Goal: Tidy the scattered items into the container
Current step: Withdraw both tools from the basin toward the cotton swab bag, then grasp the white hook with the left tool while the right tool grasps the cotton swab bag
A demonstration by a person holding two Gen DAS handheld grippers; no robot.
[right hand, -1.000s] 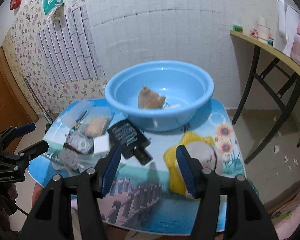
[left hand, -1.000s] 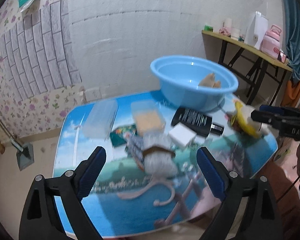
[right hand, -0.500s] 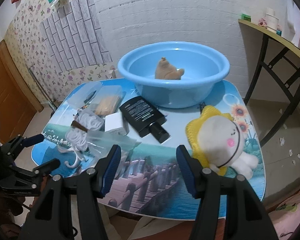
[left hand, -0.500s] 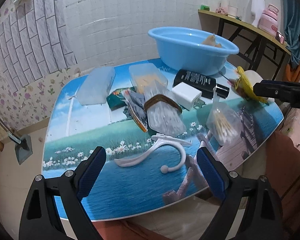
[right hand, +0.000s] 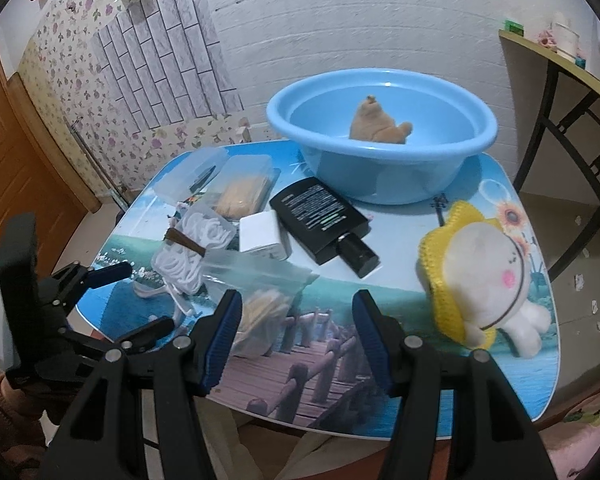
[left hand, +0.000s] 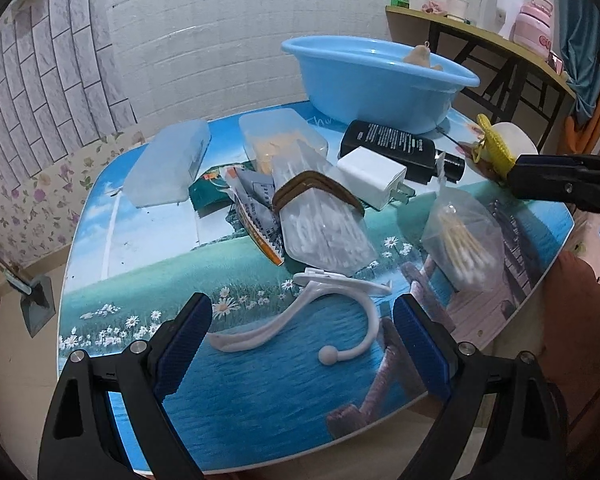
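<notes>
A blue basin (right hand: pixel 384 152) stands at the table's far side with a tan plush toy (right hand: pixel 374 124) inside; it also shows in the left wrist view (left hand: pixel 376 80). My left gripper (left hand: pixel 300 344) is open and empty, just above a white plastic hook (left hand: pixel 320 316) near the front edge. My right gripper (right hand: pixel 296 340) is open and empty over the front edge, beside a clear bag of cotton swabs (right hand: pixel 260 300). A white and yellow plush doll (right hand: pixel 480 276) lies to its right. A black bottle (right hand: pixel 324 220), a white charger (right hand: pixel 262 234) and a bag of white items (left hand: pixel 320 224) lie mid-table.
Two clear plastic boxes (left hand: pixel 168 164) (left hand: pixel 280 140) and snack packets (left hand: pixel 256 200) lie at the table's left. A wooden side table (left hand: pixel 480 36) with cups and a pink flask stands to the right. A brick-pattern wall is behind. A dustpan (left hand: pixel 36 304) lies on the floor.
Both grippers have come lower and closer to the table's front edge. The left now hangs over the white hook. Both stay open.
</notes>
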